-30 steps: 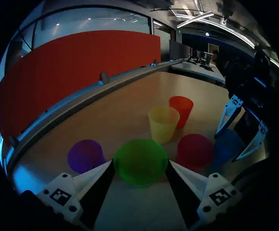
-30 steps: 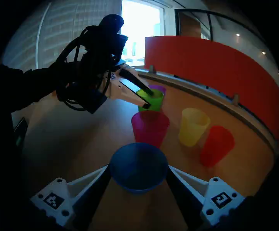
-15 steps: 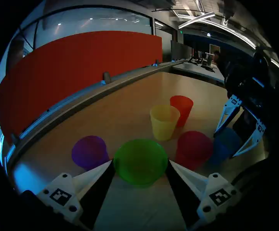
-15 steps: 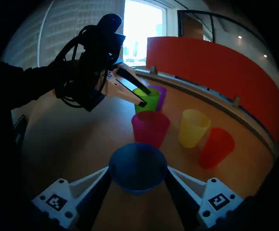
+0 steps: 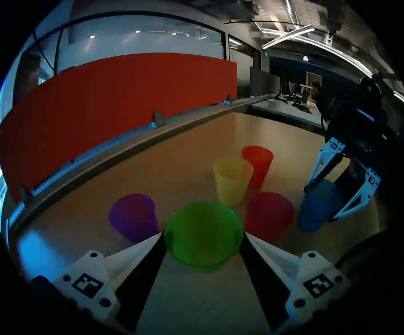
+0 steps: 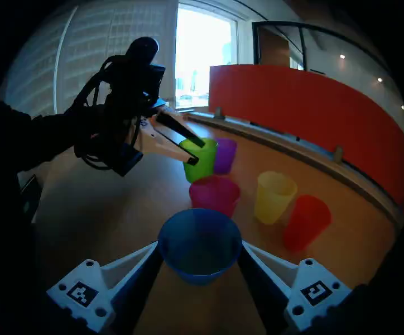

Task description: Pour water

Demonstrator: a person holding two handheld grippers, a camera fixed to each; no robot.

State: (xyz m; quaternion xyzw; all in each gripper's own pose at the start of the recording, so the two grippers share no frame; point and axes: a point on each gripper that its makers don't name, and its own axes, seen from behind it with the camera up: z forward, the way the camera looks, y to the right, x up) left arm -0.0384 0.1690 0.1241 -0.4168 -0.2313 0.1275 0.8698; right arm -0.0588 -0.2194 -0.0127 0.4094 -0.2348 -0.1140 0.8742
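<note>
Up front in the left gripper view, the left gripper (image 5: 202, 245) is clamped on a see-through green plastic cup (image 5: 203, 223). Both fingers press its sides and the cup's upright. Can't tell if there's water in it tbh. Behind it on the light wooden table (image 5: 185, 162), a see-through purple plastic cup (image 5: 134, 216) stands nearer the edge w/ the red partition panel (image 5: 118, 100). A see-through yellow plastic cup (image 5: 232, 180) and a see-through orange-red plastic cup (image 5: 256, 164) stand close together mid-table, w/ a see-through pink plastic cup (image 5: 269, 215) just in front of them. Towards the table's right edge, the right gripper (image 5: 321, 203) has a see-through blue plastic cup (image 5: 313, 211) between its fingers, also upright.

Right gripper view: right gripper (image 6: 200, 259) is closed on the blue cup (image 6: 200, 240), a finger on each side, rim level. Inside looks dark, so water level = can't tell. Farther off, the left gripper (image 6: 197, 153), on the end of a person's dark sleeve (image 6: 34, 134), grips the green cup (image 6: 202, 168) just beside the purple cup (image 6: 224, 155). Can't tell if it's off the table. Pink cup (image 6: 214, 194) sits between blue and green.

Progress imo: grab part is done, one cup in each claw. Nothing's tilted and there's no stream, so the actual pour hasn't begun. Left to do: bring one rim over the other, tip it, then set both down.
</note>
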